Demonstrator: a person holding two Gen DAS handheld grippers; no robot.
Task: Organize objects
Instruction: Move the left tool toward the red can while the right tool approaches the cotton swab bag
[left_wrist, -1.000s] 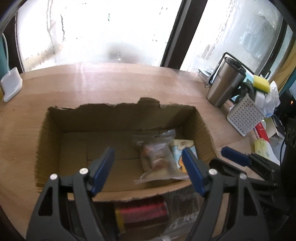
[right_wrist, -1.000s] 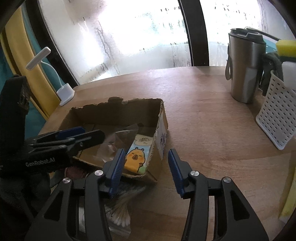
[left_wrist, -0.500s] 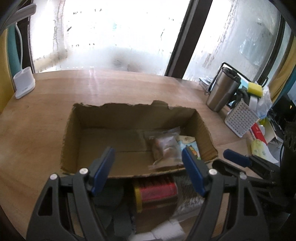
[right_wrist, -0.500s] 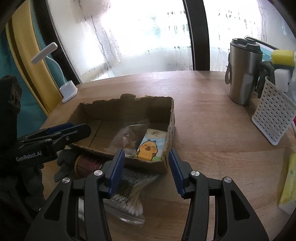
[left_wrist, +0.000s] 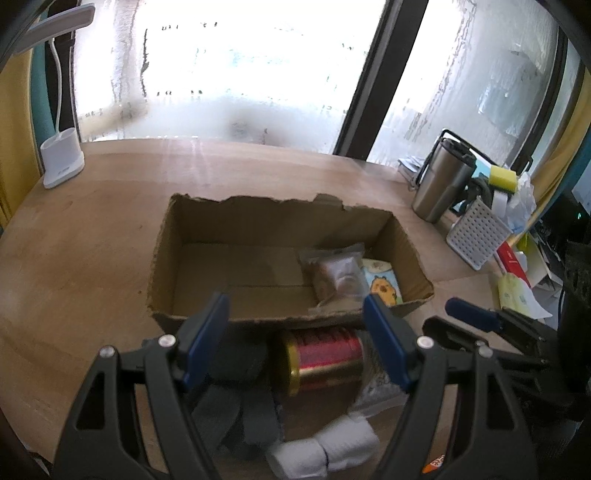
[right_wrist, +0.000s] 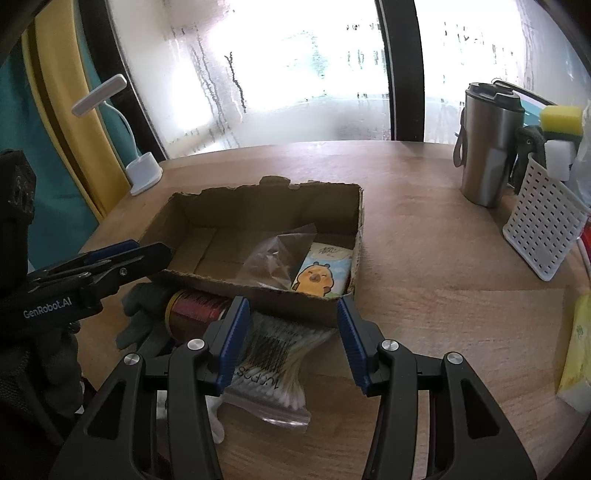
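We see torn cardboard box (left_wrist: 288, 258) mid-frame on wood table (left_wrist: 92, 240), crinkly clear bag (left_wrist: 338, 277) and cartoon pack (left_wrist: 382, 286) inside. Glossy red can (left_wrist: 321, 360) below. Left gripper (left_wrist: 295, 332), right gripper (right_wrist: 293, 334) both parted, empty.

- A wooden table (left_wrist: 92, 236) with a warm brown grain fills the lower part of both views.
- Behind it stands a large window (right_wrist: 295, 66) with fogged, streaked glass; daylight through it is strong and washes out the panes.
- A dark vertical window frame (left_wrist: 380, 77) divides the glass.
- A white desk lamp (right_wrist: 142, 173) stands on the table's far left corner, its base near the glass.
- Yellow and teal curtains (right_wrist: 55, 110) hang at the left edge.
- A steel tumbler (right_wrist: 487, 147) and a white perforated basket (right_wrist: 543, 225) stand at the table's right side.
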